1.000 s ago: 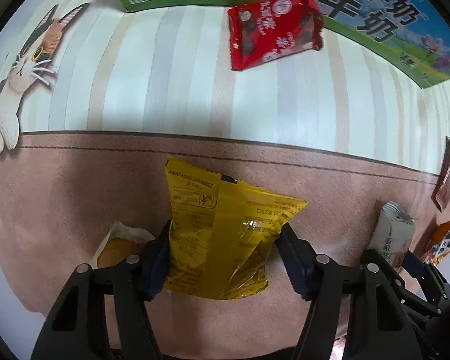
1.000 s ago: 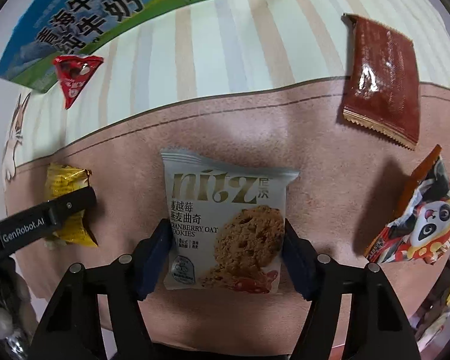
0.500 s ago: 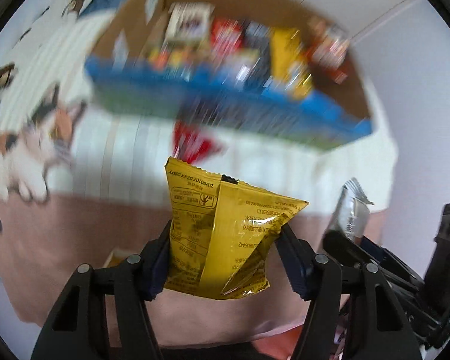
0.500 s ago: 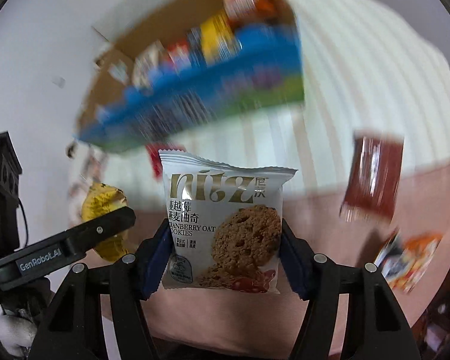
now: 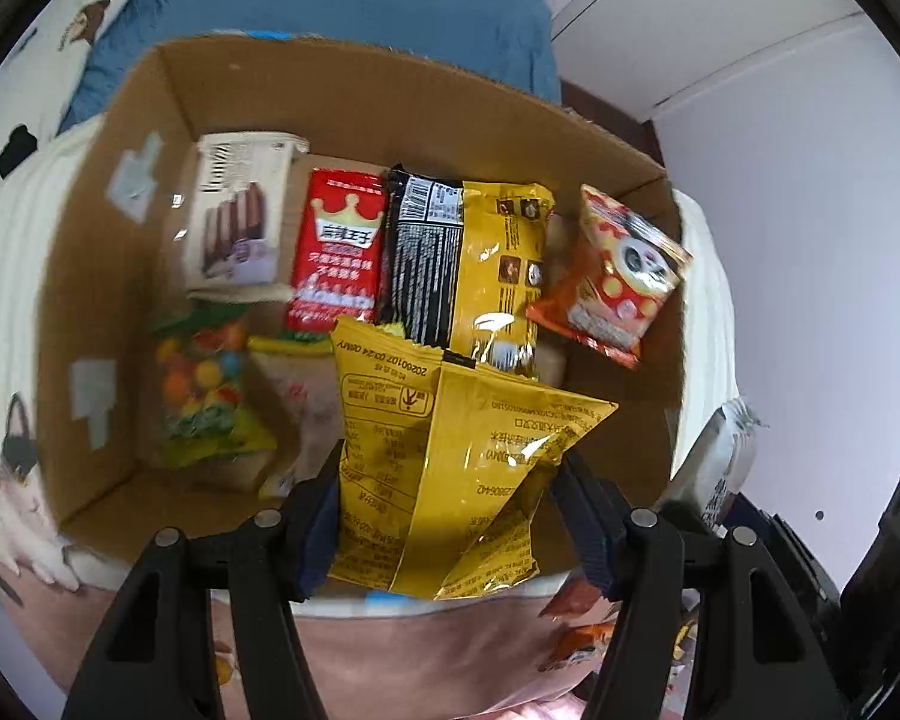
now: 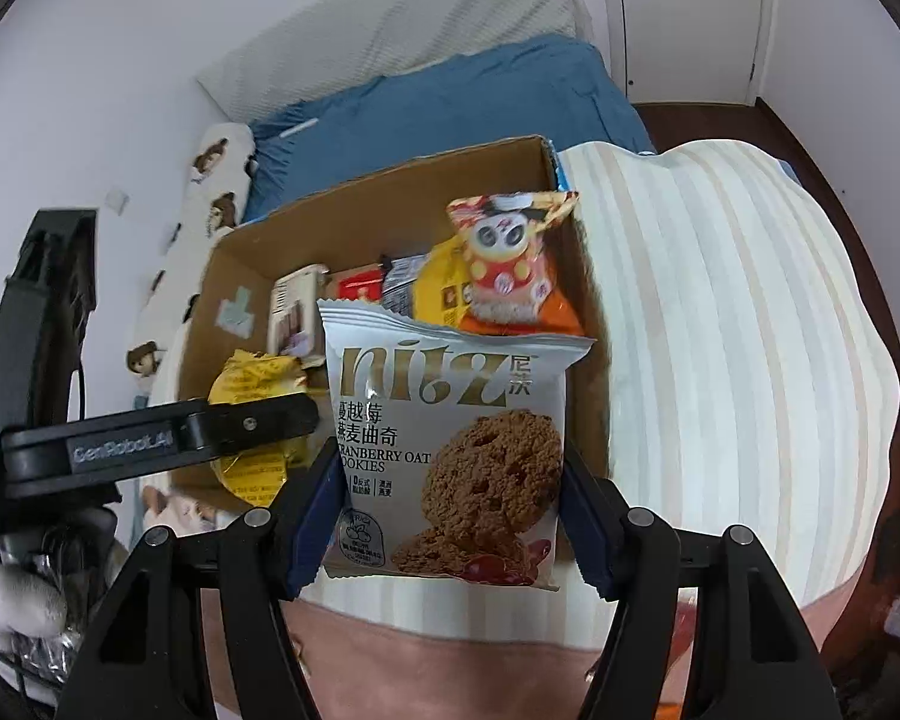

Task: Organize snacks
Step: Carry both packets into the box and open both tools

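Observation:
My left gripper point(image 5: 450, 528) is shut on a yellow snack packet point(image 5: 450, 468), held in the air over the near part of an open cardboard box point(image 5: 390, 96). My right gripper point(image 6: 450, 522) is shut on a silver oat cookie packet point(image 6: 450, 450), raised in front of the same cardboard box point(image 6: 390, 192). In the right wrist view the left gripper's black arm point(image 6: 168, 438) reaches in from the left with the yellow packet point(image 6: 252, 384) over the box. The cookie packet's edge point(image 5: 720, 456) shows at the right of the left wrist view.
The box holds several snacks: a red crown pack point(image 5: 339, 258), a black-and-yellow bag point(image 5: 468, 270), a panda pack point(image 5: 618, 276), a cream wafer pack point(image 5: 237, 216) and a candy bag point(image 5: 204, 396). It stands on a striped cover point(image 6: 720, 360) beside blue bedding point(image 6: 450, 102).
Both grippers have risen from the pink and striped cover with their packets and swung forward. The box's open top has come into view below them.

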{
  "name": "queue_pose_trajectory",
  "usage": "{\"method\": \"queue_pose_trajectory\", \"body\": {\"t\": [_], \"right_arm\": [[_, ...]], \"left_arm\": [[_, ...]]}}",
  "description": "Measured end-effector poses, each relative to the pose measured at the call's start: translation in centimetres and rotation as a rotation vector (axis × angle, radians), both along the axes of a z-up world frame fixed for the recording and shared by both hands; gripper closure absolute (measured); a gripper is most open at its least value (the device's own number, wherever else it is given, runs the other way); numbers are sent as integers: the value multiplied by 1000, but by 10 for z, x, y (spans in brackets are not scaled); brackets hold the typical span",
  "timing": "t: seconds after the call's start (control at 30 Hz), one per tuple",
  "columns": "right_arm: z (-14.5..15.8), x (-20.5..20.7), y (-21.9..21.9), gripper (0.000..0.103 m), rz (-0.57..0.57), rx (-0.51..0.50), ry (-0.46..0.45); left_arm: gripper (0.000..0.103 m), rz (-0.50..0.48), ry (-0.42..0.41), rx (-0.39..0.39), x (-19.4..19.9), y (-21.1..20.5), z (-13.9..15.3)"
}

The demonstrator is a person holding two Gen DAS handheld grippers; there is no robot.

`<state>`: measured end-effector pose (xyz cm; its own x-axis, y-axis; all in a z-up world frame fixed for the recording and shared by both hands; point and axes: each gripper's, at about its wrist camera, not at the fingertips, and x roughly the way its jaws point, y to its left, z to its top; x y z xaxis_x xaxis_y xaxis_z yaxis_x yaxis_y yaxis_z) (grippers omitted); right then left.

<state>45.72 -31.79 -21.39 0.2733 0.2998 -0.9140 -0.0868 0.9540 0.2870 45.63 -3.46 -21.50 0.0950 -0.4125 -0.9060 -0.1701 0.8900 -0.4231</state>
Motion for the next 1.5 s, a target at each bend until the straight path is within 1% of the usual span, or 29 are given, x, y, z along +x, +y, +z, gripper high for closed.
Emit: {"method": "queue_pose_trajectory", "body": {"t": [0.1, 0.17, 0.2, 0.23, 0.27, 0.3, 0.37, 0.4, 0.53, 0.7, 0.8, 0.9, 0.93, 0.97, 1.1, 1.23, 1.4, 1.5], "right_arm": [[-15, 16, 3, 34, 11, -17, 33], [-26, 18, 2, 33, 20, -23, 73], [-34, 21, 3, 30, 29, -45, 98], [-38, 23, 4, 18, 37, -62, 108], [-41, 23, 3, 12, 34, -76, 108], [-43, 23, 3, 10, 35, -79, 109], [-47, 22, 1, 10, 35, -74, 123], [-47, 21, 0, 10, 37, -72, 123], [-49, 20, -1, 10, 38, -61, 131], [-47, 16, -1, 8, 36, -64, 130], [-43, 10, -1, 7, 37, -69, 124], [-38, 2, -2, 7, 28, -71, 112], [-37, 1, -2, 7, 27, -73, 107], [-35, -2, -2, 7, 28, -75, 103], [-24, -15, -1, 7, 30, -83, 73], [-8, -30, 2, 7, 26, -91, 25], [16, -58, 9, 7, 33, -109, -57], [32, -76, 14, 7, 41, -118, -105]], "left_arm": [[40, -26, 51, -26, 20, -10, -14], [40, -60, 114, -28, 26, -18, -26], [40, -68, 137, -24, 27, -21, -31], [40, -70, 150, -21, 29, -23, -35], [39, -87, 150, 2, 30, -26, -38], [38, -94, 147, 23, 32, -28, -40], [20, -113, 131, 54, 33, -31, -41], [17, -111, 126, 59, 33, -31, -41], [14, -122, 110, 72, 33, -32, -37], [14, -110, 73, 74, 26, -29, -19], [14, -113, 25, 116, 19, -24, -5], [14, -109, -58, 225, 8, -14, 14], [14, -107, -74, 246, 6, -6, 14], [14, -103, -100, 270, 0, -1, 20], [14, -81, -154, 301, -14, 13, 34], [14, -55, -219, 329, -36, 15, 52], [14, -14, -329, 380, -74, 23, 79], [14, -6, -370, 398, -97, 27, 92]]}}
